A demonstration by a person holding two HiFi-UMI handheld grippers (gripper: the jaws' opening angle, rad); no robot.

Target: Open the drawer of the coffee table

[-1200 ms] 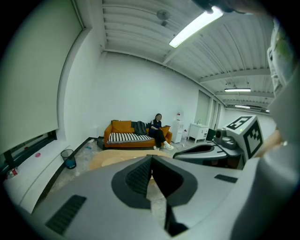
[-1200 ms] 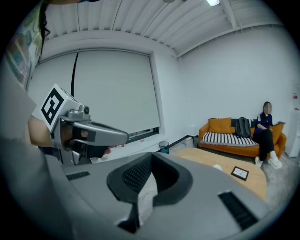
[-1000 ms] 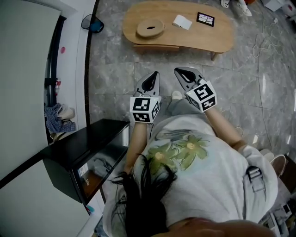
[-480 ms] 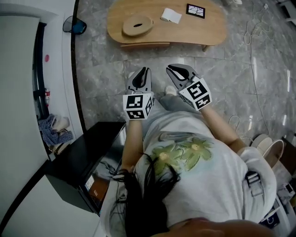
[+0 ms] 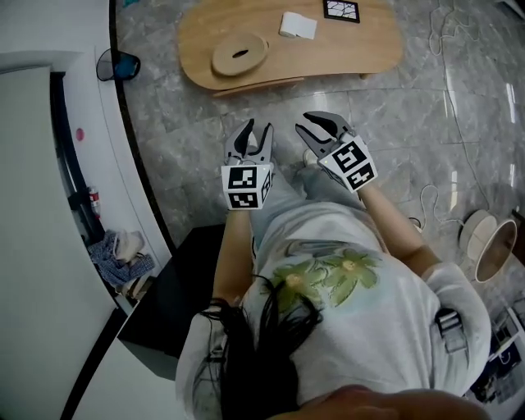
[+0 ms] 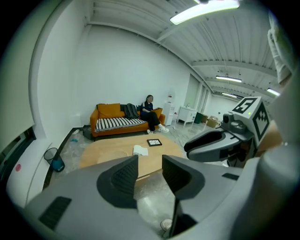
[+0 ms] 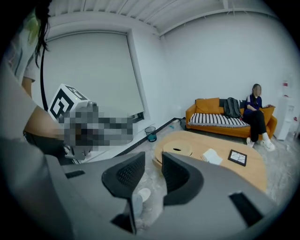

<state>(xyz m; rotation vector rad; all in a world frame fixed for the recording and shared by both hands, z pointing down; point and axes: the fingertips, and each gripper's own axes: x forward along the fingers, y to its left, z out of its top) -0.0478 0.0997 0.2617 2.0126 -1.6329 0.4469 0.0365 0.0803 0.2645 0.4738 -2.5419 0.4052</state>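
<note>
While the person stands facing the table (image 5: 344, 51), both tongs hang side by side over the grey floor (image 5: 410, 123), pointing toward 12 o'clock and tilted downward.

The left tongs (image 5: 257, 127) have just been opening. In the left gripper view (image 6: 150, 161) the two ribbed pads stand apart with a moderate gap, only partly spread. Nothing sits between them; only floor and the table's near edge show through the gap.

The right tongs (image 5: 310, 123) have likewise just been opening. In the right gripper view (image 7: 153, 161) the pads stand apart by a similar modest gap and are empty, pressing on nothing.

The two tongs are near each other but do not meet, and neither touches the table.

The wooden table lies at 12 o'clock from the tongs, well apart from them across bare floor. The drawer (image 5: 254, 84) shows as a wooden band under the table's near edge and looks shut.

On the tabletop a round wooden disc (image 5: 239, 54) lies at the 9 o'clock end, a white pad (image 5: 297, 25) near the middle, and a dark frame (image 5: 341, 10) toward 1 o'clock.

A bin (image 5: 117, 64) stands by the wall at 10 o'clock, and a black cabinet (image 5: 176, 303) sits at 7 o'clock beside the person.
</note>
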